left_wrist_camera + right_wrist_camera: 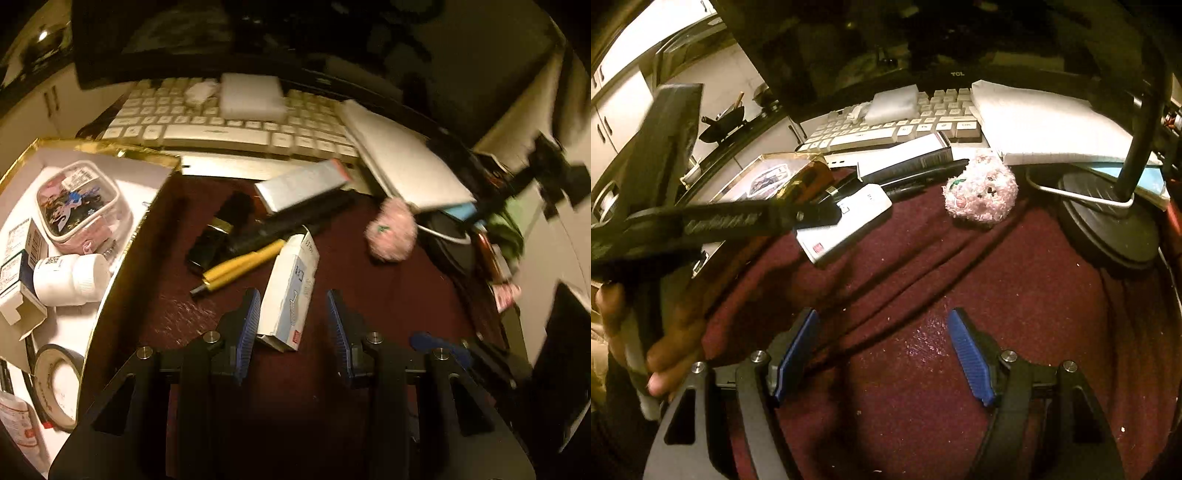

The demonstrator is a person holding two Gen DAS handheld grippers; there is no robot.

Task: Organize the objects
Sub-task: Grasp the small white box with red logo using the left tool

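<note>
My left gripper (293, 308) is open over the dark red cloth, its blue pads on either side of the near end of a small white carton (291, 288), which lies flat; it also shows in the right wrist view (846, 221). Beside the carton lie a yellow pen (240, 267), a black bottle (218, 236) and a long silver box (303, 182). A pink fluffy ball (391, 230) sits to the right, also in the right wrist view (980, 190). My right gripper (882, 343) is open and empty above bare cloth. The left gripper's body (701, 221) crosses the right wrist view.
A gold-rimmed white box (110, 147) at the left holds a clear tub (79, 203), a white pill bottle (70, 280), cartons and tape. A white keyboard (229, 125) and a notebook (402, 162) lie behind. A black lamp base (1108, 218) stands at right.
</note>
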